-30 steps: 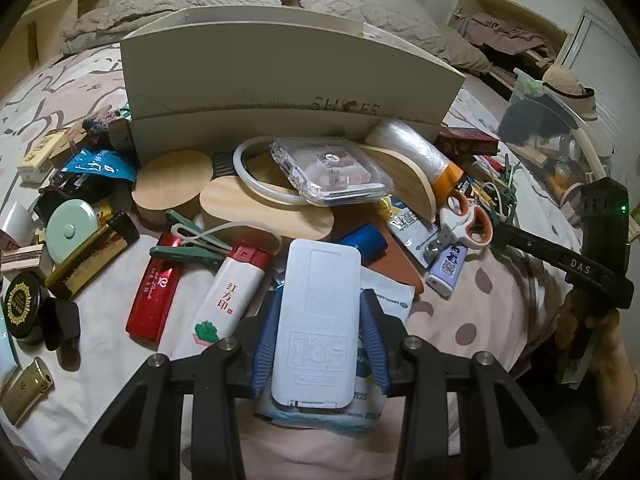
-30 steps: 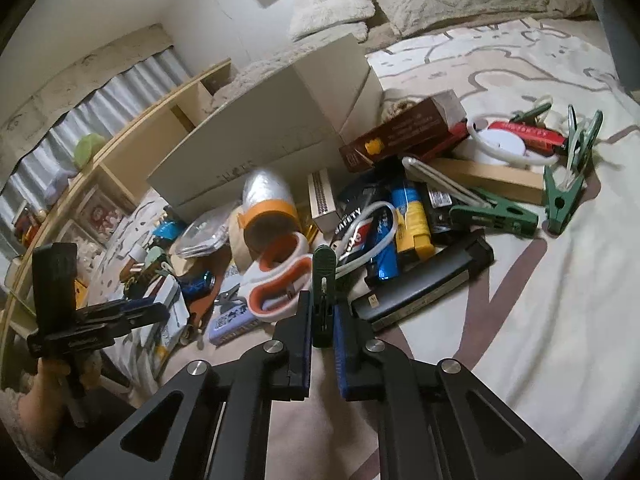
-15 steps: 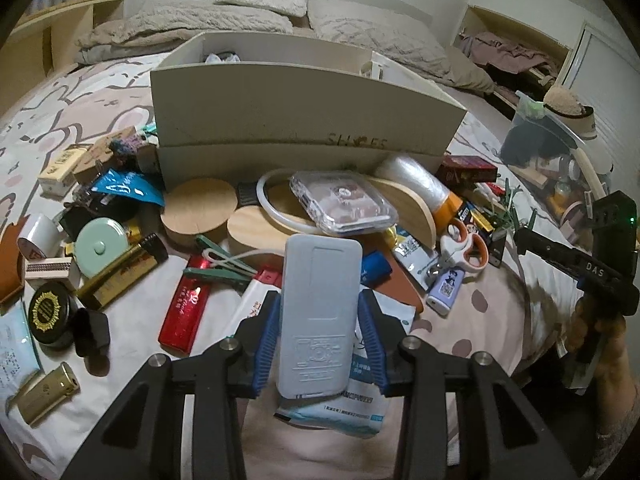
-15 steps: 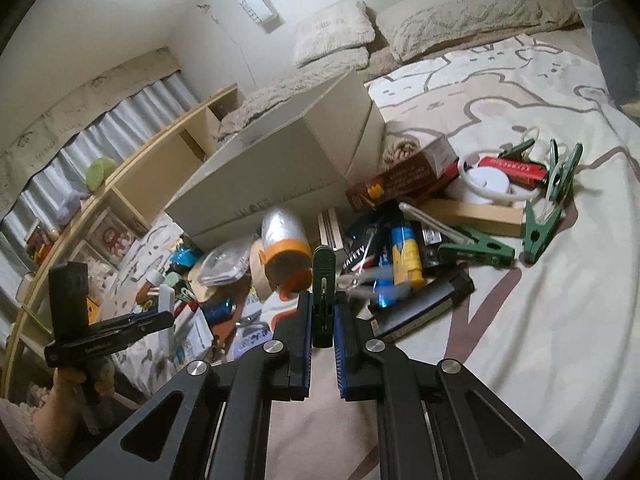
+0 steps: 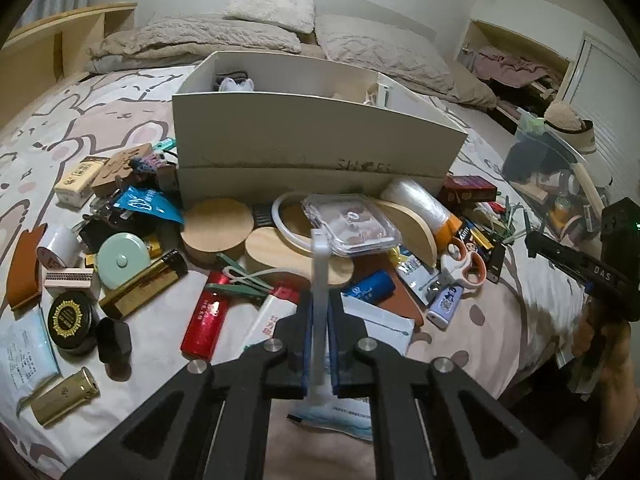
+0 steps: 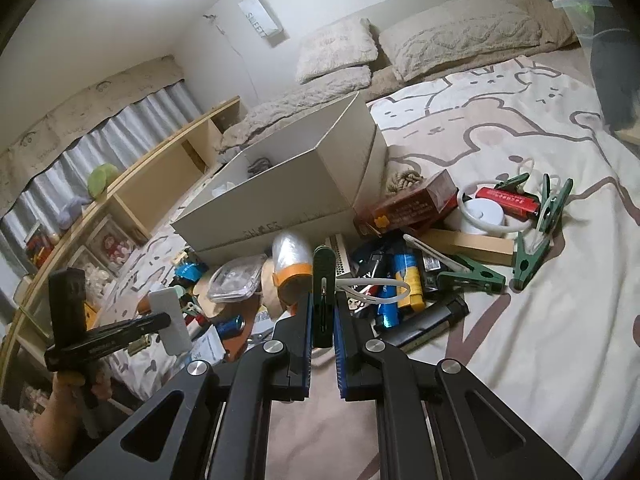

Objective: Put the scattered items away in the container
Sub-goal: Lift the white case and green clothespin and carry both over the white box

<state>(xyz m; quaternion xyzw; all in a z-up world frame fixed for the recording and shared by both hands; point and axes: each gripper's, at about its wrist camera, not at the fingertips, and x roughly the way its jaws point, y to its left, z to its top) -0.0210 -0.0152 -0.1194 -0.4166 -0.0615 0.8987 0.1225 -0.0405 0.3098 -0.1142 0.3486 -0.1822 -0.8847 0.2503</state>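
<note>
Most of the box's [image 5: 312, 148] inside is hidden behind its near wall; only a crumpled white scrap shows at the upper left of its opening. The box is stiff, matte cream card, open-topped, standing on a bed [image 6: 520, 360] behind a heap of small clutter. In the left wrist view the left gripper [image 5: 319, 332] is clamped on a thin white slab [image 5: 320, 304], smooth plastic, seen edge-on at frame centre, its long axis running up toward the box; its lower end is cut off behind the jaws. In the right wrist view the right gripper [image 6: 323, 320] pinches a green clothespin [image 6: 323, 292], upright, its rounded tip toward the box. Printing on the packets is too blurred to read.
</note>
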